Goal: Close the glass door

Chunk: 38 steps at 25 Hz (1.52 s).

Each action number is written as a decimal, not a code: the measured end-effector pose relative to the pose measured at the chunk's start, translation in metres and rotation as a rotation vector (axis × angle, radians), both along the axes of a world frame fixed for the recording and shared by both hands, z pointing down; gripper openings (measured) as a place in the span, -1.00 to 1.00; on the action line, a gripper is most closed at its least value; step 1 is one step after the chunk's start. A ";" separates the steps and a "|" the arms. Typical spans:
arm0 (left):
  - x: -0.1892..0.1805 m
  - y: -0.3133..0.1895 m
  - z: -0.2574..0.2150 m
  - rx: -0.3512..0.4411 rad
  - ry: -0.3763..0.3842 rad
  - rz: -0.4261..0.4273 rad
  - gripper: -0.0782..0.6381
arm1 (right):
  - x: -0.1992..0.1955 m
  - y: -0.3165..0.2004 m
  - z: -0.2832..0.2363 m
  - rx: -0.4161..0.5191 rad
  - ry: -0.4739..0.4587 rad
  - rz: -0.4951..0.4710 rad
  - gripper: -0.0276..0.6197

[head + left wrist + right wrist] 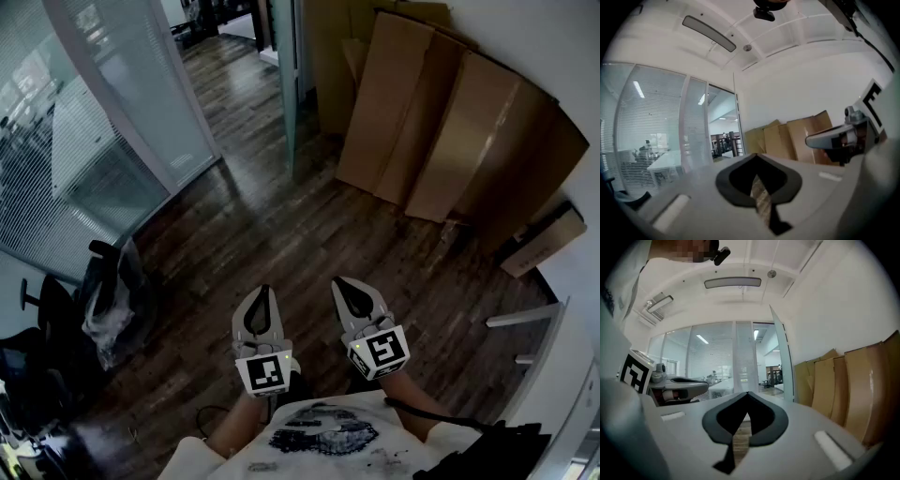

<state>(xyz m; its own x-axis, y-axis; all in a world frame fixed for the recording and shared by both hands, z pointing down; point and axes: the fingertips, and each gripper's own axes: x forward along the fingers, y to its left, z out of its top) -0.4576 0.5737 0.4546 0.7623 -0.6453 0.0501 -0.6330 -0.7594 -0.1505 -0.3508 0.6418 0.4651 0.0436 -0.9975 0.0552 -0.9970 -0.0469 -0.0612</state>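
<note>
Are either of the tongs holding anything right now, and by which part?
Nothing is held. The left tongs and the right tongs are both shut and empty, well apart from the glass door.

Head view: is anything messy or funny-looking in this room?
A bit. Big flat cardboard sheets lean crookedly against the white wall, overlapping each other, and a crumpled plastic bag sags by the black chair at the left. The glass door stands open. Nothing looks spilled or broken.
</note>
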 end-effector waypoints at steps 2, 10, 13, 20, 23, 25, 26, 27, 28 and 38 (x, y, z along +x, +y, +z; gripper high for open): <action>0.005 0.003 0.010 -0.004 -0.001 0.014 -0.77 | 0.007 0.009 -0.002 0.022 0.004 0.005 -0.90; 0.092 0.044 0.012 -0.057 -0.009 -0.126 -0.77 | 0.151 0.057 -0.004 0.017 0.000 -0.024 -0.90; 0.107 0.057 0.009 -0.051 -0.029 -0.135 -0.77 | 0.164 0.070 -0.006 0.021 -0.015 -0.020 -0.90; 0.133 0.065 0.007 -0.040 -0.036 -0.120 -0.77 | 0.180 0.079 -0.006 0.034 -0.053 -0.010 -0.89; 0.141 0.066 0.009 -0.036 -0.047 -0.117 -0.77 | 0.190 0.078 -0.003 0.028 -0.056 -0.006 -0.89; 0.142 0.065 0.011 -0.039 -0.054 -0.119 -0.77 | 0.194 0.077 0.000 0.021 -0.076 -0.004 -0.89; 0.144 0.064 0.012 -0.043 -0.053 -0.122 -0.77 | 0.197 0.077 0.000 0.018 -0.076 -0.004 -0.89; 0.146 0.063 0.011 -0.043 -0.053 -0.125 -0.77 | 0.201 0.078 0.001 0.016 -0.073 -0.004 -0.89; 0.150 0.063 0.010 -0.040 -0.053 -0.128 -0.77 | 0.206 0.079 0.001 0.014 -0.074 -0.005 -0.89; 0.193 0.079 -0.004 -0.031 -0.053 -0.152 -0.77 | 0.245 0.090 0.006 0.020 -0.061 -0.036 -0.89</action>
<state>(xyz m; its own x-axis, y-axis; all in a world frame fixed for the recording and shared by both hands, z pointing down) -0.2650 0.6524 0.4502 0.6520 -0.7503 0.1093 -0.7325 -0.6605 -0.1649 -0.1059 0.7321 0.4706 0.0043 -0.9993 0.0369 -0.9924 -0.0088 -0.1226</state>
